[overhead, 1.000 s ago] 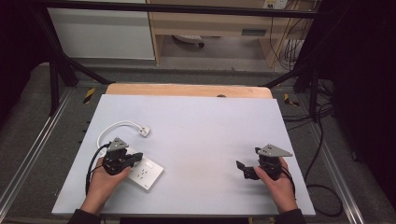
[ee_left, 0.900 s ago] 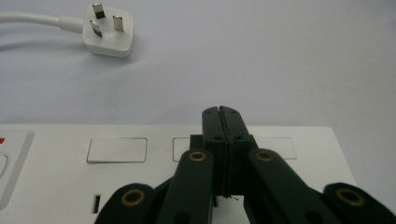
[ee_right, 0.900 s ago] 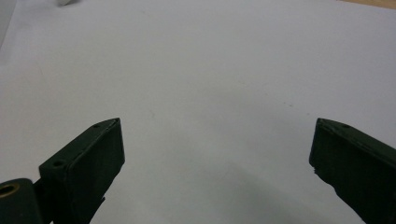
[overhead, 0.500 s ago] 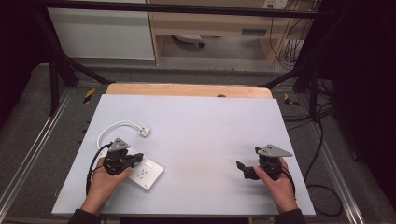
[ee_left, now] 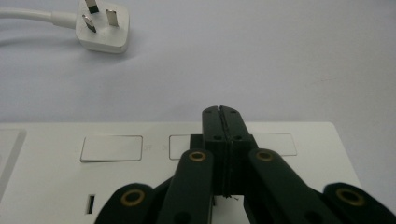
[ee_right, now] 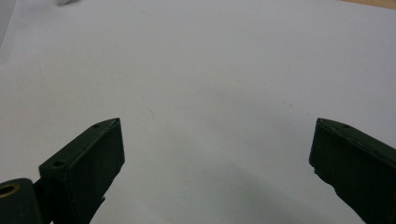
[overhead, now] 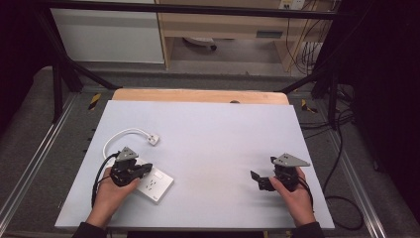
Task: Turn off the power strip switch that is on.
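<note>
Almost nothing had changed over the last second: both of my hands stayed where they were, and the white rectangular plastic socket plate (overhead: 154,184) had not slid on the pale grey table top (overhead: 213,139). My left gripper (overhead: 143,170) still rested over the plate's left part, at the near left of the table, with its jaws pressed fully together and nothing between them. In the left gripper view the closed tips (ee_left: 221,113) sat over the plate's far edge, among its flat rocker switches (ee_left: 111,148). I judged that I was pinning the plate down or pressing a switch; which, I could not tell.

The white three-pin plug (ee_left: 100,31) lay on its back with its pins up, a little farther off and apart from the plate, its white cable (overhead: 121,135) curling back to the left. My right gripper (overhead: 256,179) waited at the near right, well away, jaws spread wide over bare table. With nothing moving, the plug remained unplugged, and fetching it looked like the right gripper's job.
</note>
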`<state>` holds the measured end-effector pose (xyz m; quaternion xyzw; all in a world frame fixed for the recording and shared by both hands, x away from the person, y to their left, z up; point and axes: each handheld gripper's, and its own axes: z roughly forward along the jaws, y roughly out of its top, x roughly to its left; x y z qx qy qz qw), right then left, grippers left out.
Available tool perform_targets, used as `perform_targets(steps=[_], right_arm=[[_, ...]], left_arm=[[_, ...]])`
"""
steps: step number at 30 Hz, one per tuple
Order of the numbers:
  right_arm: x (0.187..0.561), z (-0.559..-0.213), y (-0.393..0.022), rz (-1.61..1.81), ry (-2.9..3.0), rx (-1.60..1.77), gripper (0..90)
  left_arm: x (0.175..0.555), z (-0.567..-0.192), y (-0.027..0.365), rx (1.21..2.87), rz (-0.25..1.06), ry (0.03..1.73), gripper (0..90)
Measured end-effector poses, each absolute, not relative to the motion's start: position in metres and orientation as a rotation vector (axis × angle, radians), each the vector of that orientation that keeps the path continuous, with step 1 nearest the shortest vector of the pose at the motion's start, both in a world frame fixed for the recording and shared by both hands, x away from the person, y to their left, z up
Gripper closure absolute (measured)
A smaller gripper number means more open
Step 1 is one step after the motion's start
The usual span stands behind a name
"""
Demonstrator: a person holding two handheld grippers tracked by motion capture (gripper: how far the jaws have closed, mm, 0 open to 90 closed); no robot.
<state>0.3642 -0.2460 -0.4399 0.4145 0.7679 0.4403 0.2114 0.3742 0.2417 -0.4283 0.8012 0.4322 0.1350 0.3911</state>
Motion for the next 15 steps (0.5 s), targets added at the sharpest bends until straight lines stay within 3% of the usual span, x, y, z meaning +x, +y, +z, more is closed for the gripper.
perform_targets(steps=[15], right_arm=[[0.364, -0.4398, -0.2455, 1.223, 2.134, 1.152, 3.8]], left_arm=[[0.3737, -0.4288, 0.2422, 2.033, 0.344, 1.099, 89.8]])
